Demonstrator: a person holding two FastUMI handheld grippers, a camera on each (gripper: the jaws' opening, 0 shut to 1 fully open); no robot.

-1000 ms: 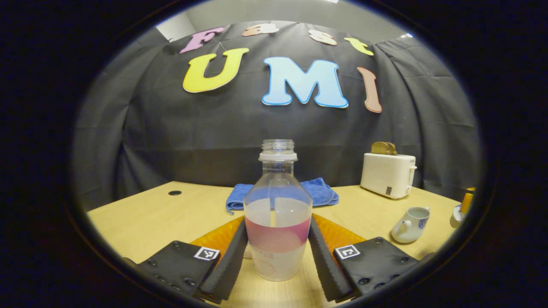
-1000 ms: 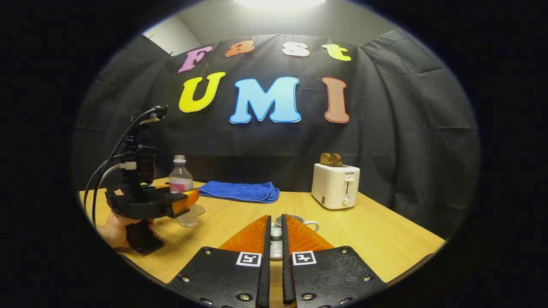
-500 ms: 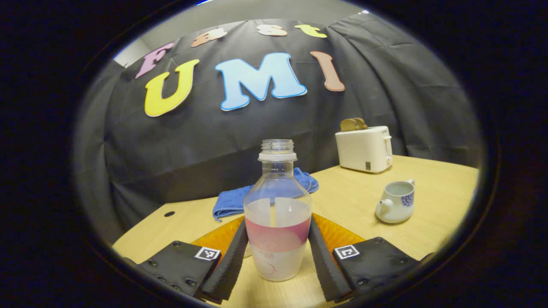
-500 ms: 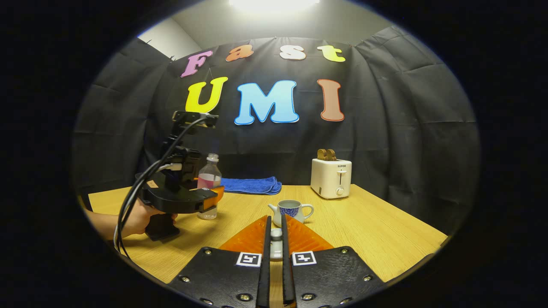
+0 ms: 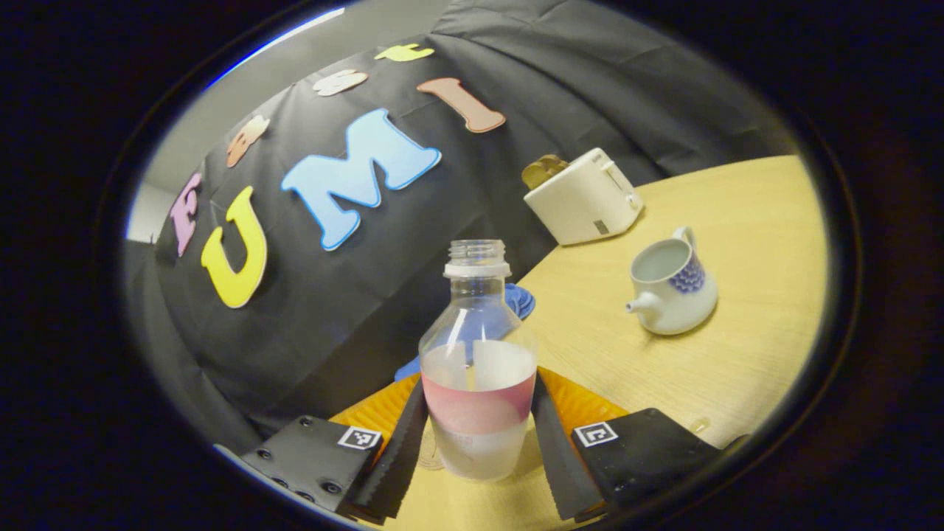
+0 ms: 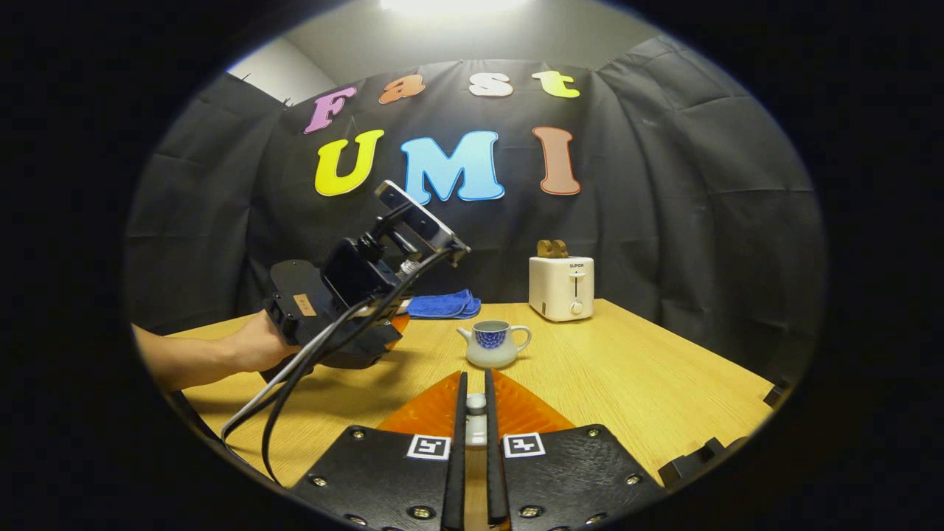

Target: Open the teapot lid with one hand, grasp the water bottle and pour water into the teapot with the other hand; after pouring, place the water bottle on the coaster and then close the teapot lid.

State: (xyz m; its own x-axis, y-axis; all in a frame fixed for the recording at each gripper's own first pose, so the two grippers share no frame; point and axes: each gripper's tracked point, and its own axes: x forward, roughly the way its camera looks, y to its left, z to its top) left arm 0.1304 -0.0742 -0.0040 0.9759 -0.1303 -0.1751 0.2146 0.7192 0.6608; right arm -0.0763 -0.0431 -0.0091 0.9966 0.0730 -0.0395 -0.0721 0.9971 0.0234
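Water bottle (image 5: 478,383) between left tool's (image 5: 478,450) fingers, near teapot (image 5: 672,284).

I'm seeing the wooden table (image 6: 627,383) carrying the lidless teapot (image 6: 493,344), a toaster (image 6: 560,287) and a blue towel (image 6: 442,304).

Both tongs (image 5: 478,442) (image 6: 472,442) clamped, left tilted

Uncapped water bottle (image 5: 478,376) held tilted; lidless teapot (image 5: 670,282) upright on the table.
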